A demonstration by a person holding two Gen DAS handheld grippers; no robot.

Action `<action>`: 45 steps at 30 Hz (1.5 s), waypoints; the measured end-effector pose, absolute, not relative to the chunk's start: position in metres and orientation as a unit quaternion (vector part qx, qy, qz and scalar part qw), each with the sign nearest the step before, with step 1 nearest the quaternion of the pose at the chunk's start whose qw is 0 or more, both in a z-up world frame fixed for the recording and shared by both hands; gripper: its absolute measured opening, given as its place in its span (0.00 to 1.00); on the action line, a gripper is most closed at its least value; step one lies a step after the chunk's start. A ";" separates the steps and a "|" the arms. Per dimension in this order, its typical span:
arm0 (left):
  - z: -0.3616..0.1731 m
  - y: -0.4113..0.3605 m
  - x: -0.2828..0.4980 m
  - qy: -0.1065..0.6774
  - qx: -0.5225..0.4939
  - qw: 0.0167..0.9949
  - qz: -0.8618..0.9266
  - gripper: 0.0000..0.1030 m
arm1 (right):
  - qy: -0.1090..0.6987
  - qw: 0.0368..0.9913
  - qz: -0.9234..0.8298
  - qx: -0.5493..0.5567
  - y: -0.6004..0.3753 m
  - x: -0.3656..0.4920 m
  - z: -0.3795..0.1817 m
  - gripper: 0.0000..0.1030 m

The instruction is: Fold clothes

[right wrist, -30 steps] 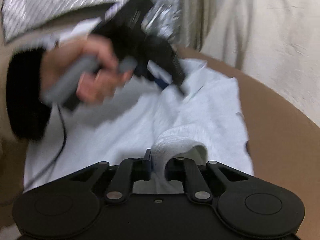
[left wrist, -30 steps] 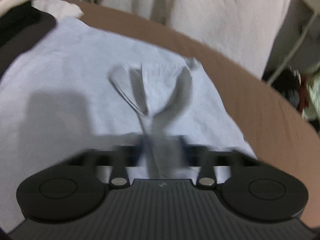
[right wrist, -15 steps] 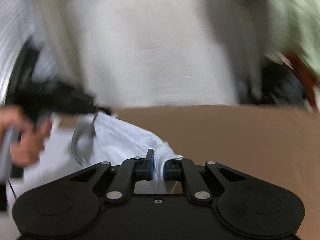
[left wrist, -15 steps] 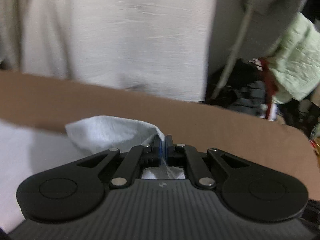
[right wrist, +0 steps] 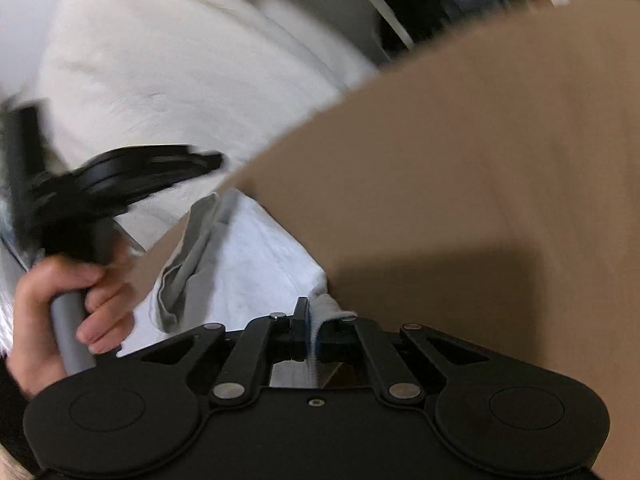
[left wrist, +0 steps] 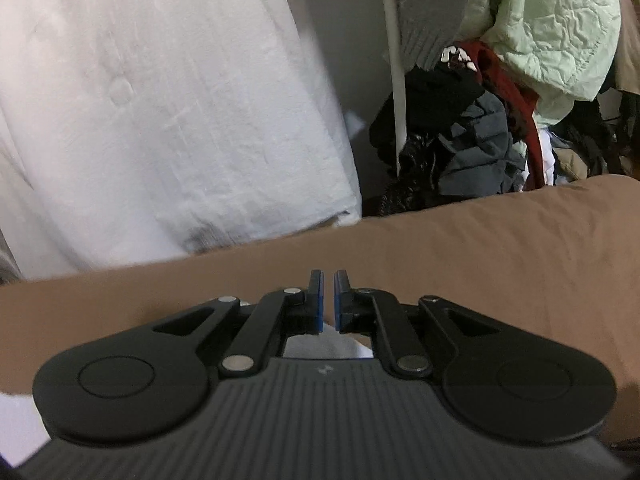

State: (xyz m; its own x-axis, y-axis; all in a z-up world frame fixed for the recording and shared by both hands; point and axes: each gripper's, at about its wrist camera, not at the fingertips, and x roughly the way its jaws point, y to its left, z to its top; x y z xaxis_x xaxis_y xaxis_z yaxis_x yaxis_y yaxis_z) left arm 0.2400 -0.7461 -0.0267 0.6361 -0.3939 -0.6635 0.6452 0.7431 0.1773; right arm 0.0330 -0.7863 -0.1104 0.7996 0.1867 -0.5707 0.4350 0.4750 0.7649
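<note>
A pale blue-white garment [right wrist: 256,264] lies on a brown surface [right wrist: 460,168]. My right gripper [right wrist: 313,330] is shut on a thick ribbed edge of the garment. My left gripper [left wrist: 328,300] has its jaws slightly apart with nothing between the pads; a bit of the garment [left wrist: 320,346] shows beneath it. In the right wrist view the left gripper [right wrist: 132,176] is held by a hand [right wrist: 68,304] above the garment's far grey edge, apart from it.
A white curtain or sheet [left wrist: 160,100] hangs behind the brown surface [left wrist: 480,248]. At the back right is a pile of clothes with a pale green quilted jacket [left wrist: 552,28], dark garments [left wrist: 460,152] and a white pole [left wrist: 394,60].
Both grippers swept the garment's edges toward the far side. The left gripper let go of the cloth and now stands slightly open above it. The right still holds its edge.
</note>
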 end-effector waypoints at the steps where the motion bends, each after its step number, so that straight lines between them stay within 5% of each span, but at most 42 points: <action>1: -0.024 -0.740 0.241 0.306 0.208 0.881 -0.294 0.09 | 0.289 0.775 -0.066 0.558 -0.796 0.026 -0.117 0.02; 5: -0.019 -0.702 0.249 0.308 0.216 0.884 -0.278 0.33 | 0.235 0.733 -0.004 0.638 -0.804 0.005 -0.114 0.14; 12: -0.035 -0.626 0.273 0.337 0.231 0.886 -0.218 0.40 | 0.392 0.818 -0.096 0.411 -0.773 0.024 -0.073 0.15; 19: -0.036 -0.594 0.276 0.355 0.204 0.881 -0.239 0.41 | 0.391 0.810 -0.096 0.426 -0.782 0.020 -0.074 0.16; 20: -0.034 -0.592 0.272 0.360 0.195 0.877 -0.252 0.47 | 0.403 0.808 -0.110 0.415 -0.784 0.017 -0.074 0.19; 21: -0.032 -0.590 0.268 0.366 0.187 0.872 -0.266 0.52 | 0.415 0.806 -0.126 0.403 -0.786 0.014 -0.074 0.32; 26: -0.046 -0.601 0.247 0.368 0.242 0.843 -0.310 0.79 | 0.339 0.842 -0.201 0.368 -0.791 -0.009 -0.057 0.38; 29: -0.064 -0.616 0.248 0.360 0.299 0.840 -0.273 0.77 | 0.285 0.871 -0.130 0.380 -0.781 0.007 -0.053 0.41; 31: -0.064 -0.622 0.256 0.360 0.302 0.845 -0.257 0.41 | 0.274 0.888 -0.109 0.352 -0.765 0.019 -0.054 0.52; 32: -0.061 -0.626 0.263 0.366 0.296 0.846 -0.251 0.05 | 0.279 0.896 -0.103 0.329 -0.756 0.025 -0.055 0.55; 36: -0.030 -0.648 0.282 0.328 0.291 0.866 -0.241 0.06 | 0.328 0.914 -0.115 0.211 -0.724 0.050 -0.070 0.57; 41: -0.029 -0.674 0.301 0.336 0.322 0.852 -0.239 0.11 | 0.362 0.904 -0.147 0.172 -0.724 0.050 -0.085 0.40; 43: -0.038 -0.672 0.307 0.339 0.335 0.850 -0.227 0.20 | 0.360 0.901 -0.149 0.190 -0.733 0.046 -0.081 0.31; 45: -0.041 -0.666 0.319 0.346 0.323 0.857 -0.204 0.46 | 0.356 0.899 -0.144 0.212 -0.737 0.042 -0.082 0.31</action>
